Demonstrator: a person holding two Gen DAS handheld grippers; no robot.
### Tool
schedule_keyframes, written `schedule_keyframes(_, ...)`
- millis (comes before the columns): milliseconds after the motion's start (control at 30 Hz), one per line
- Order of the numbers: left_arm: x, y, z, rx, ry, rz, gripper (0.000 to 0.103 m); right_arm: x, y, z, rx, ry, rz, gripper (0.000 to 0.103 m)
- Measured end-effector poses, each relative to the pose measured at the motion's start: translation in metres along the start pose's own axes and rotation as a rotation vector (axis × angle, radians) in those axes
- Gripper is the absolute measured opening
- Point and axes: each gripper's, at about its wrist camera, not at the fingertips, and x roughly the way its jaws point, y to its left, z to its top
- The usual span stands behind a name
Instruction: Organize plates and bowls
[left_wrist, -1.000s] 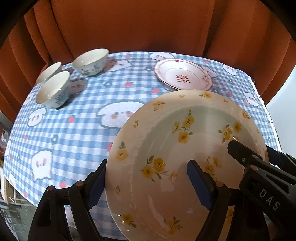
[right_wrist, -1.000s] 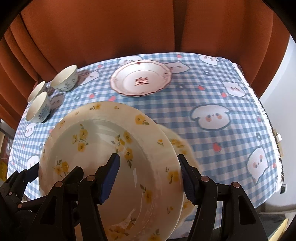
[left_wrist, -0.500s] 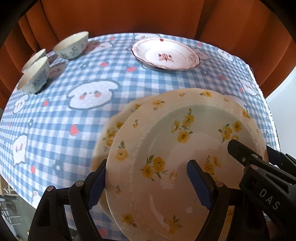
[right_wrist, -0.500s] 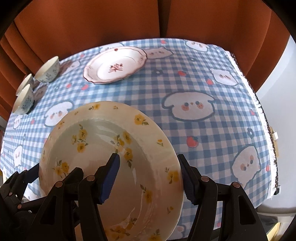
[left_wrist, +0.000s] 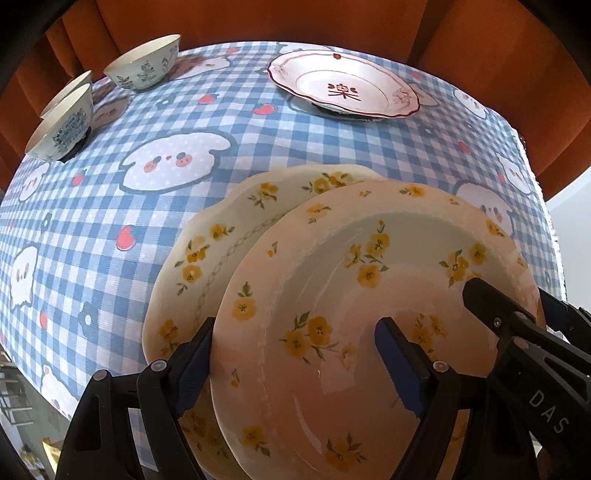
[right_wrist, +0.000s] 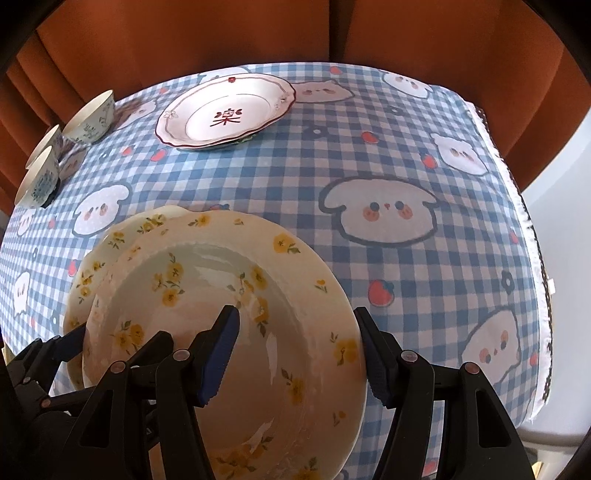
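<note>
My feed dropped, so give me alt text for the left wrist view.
Both claws hold a yellow-flowered plate over a matching plate on the blue checked tablecloth. Three bowls stand far left, a red-rimmed plate far centre.

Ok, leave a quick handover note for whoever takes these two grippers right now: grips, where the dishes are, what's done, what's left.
Left gripper: shut on the left rim of the yellow-flowered plate.
Right gripper: shut on the same plate's right rim.
The plate hangs tilted over a second yellow-flowered plate lying on the checked tablecloth.
Far side: red-trimmed plate; three bowls far left, unstacked.
Done: plate lifted and carried over its match.
Left: set it down on the lower plate, release, then sort the bowls and the red-trimmed plate.
</note>
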Motion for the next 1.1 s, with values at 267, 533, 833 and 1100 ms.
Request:
schedule_keyframes(267,-0.002,0.002,-0.002,0.022,-0.024,0.064,0.085,0.012,0.001,0.003,-0.001,0.032,0.038,0.066)
schedule_keyframes(533,-0.005,-0.005,-0.006,0.106,-0.052,0.144,0.083,0.009,-0.006,-0.005,0.036,0.021,0.074,0.051)
schedule_keyframes(833,-0.018,-0.009,-0.011,0.121,-0.101,0.141,0.084,-0.001,-0.016,-0.011,0.051,-0.002,0.091,0.037)
schedule_keyframes(1100,-0.029,-0.007,-0.016,0.133,-0.109,0.136,0.084,0.011,-0.002,-0.010,0.015,0.032,0.117,0.038)
